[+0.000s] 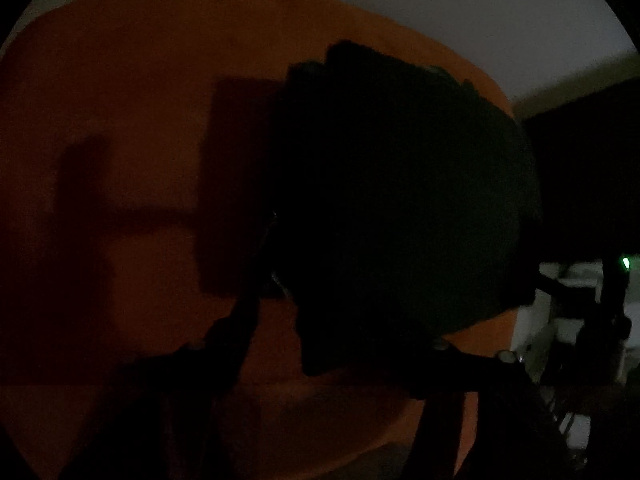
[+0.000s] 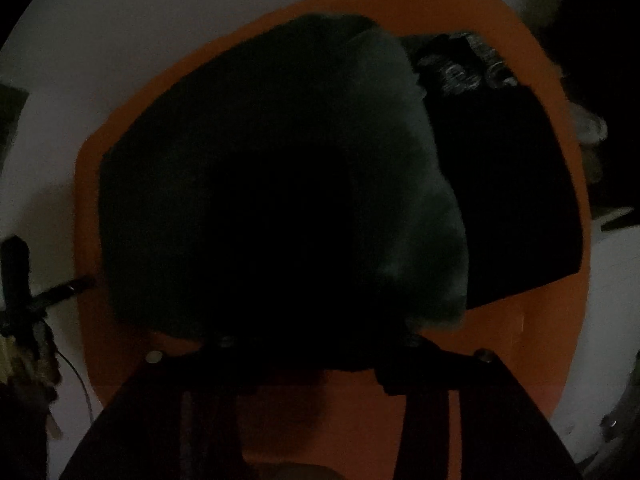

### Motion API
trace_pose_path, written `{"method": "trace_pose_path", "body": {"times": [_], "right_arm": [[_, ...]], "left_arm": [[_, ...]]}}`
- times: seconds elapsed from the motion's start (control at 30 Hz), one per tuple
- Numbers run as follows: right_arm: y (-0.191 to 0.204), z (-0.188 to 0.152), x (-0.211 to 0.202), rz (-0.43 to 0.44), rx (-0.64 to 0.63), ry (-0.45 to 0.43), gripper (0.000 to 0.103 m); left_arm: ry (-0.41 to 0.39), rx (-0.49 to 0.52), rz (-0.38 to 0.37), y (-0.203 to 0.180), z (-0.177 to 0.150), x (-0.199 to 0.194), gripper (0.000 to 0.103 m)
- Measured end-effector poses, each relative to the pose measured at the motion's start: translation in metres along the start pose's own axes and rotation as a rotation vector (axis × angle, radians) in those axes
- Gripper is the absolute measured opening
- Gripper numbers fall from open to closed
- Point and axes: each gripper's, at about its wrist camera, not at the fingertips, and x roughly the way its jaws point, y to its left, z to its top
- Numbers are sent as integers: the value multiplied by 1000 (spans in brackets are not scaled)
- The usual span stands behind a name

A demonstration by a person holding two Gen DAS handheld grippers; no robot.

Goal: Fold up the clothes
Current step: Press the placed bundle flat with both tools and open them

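Dim scene: dark green soft garment [image 2: 280, 184] lies on orange table [image 2: 500, 20], w/ black folded cloth [image 2: 520, 200] beside it. Right gripper [image 2: 316, 344] is nearer, garment directly ahead; left gripper [image 1: 344, 312] meets its edge. Can't tell either jaw state.

Very dim, grainy fisheye views; heavy shadows, dark curved edges.

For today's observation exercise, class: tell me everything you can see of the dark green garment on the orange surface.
The dark green garment is a soft, matte cloth, so dim that seams and parts cannot be made out. It lies in a rounded, bunched mass on the orange surface, covering most of it. On one side its edge lies against or over a black folded item. Its near edge reaches the tongs in both views; whether they grip it cannot be told.
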Motion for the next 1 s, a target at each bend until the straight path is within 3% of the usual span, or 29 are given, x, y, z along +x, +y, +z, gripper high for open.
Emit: {"method": "trace_pose_path", "body": {"times": [0.07,0.1,0.13,0.2,0.3,0.37,0.4,0.43,0.5,0.57,0.63,0.73,0.8,0.9,1.0], "right_arm": [[4,-4,8,-35,-35,4,41],[5,-5,10,-51,-49,4,26],[4,-6,10,-57,-47,-2,14],[-2,-8,1,-42,-19,-22,14],[-13,-16,-13,-49,-3,-18,14],[-21,-21,-18,-71,7,6,27],[-24,-23,-17,-63,16,18,42],[-27,-25,-17,-54,26,27,48],[-32,-30,-12,-29,45,34,48],[-34,-34,-6,-19,50,38,32],[-44,-39,-8,21,95,19,18],[-66,-47,-20,109,180,-23,16],[-71,-55,-30,111,155,-49,16],[-64,-66,-45,21,70,-78,19],[-66,-84,-57,86,107,-106,28]], "left_arm": [[31,8,-1,-14,-3,14,64],[36,9,5,-17,-4,22,57],[32,9,12,-17,-5,30,27],[38,-20,20,-16,-6,33,22],[24,-77,-6,-8,-5,32,23],[34,-107,-45,-4,-7,30,26],[43,-118,-64,-3,-7,30,34],[54,-119,-81,-5,-4,34,47],[53,-102,-63,-10,-1,39,53],[56,-105,-69,-21,2,48,52],[52,-132,-94,-20,6,57,16],[57,-182,-131,-17,11,62,16],[43,-178,-137,-19,12,57,17],[-6,-198,-98,-19,8,37,18],[-37,-285,-164,-11,-2,25,28]]}}
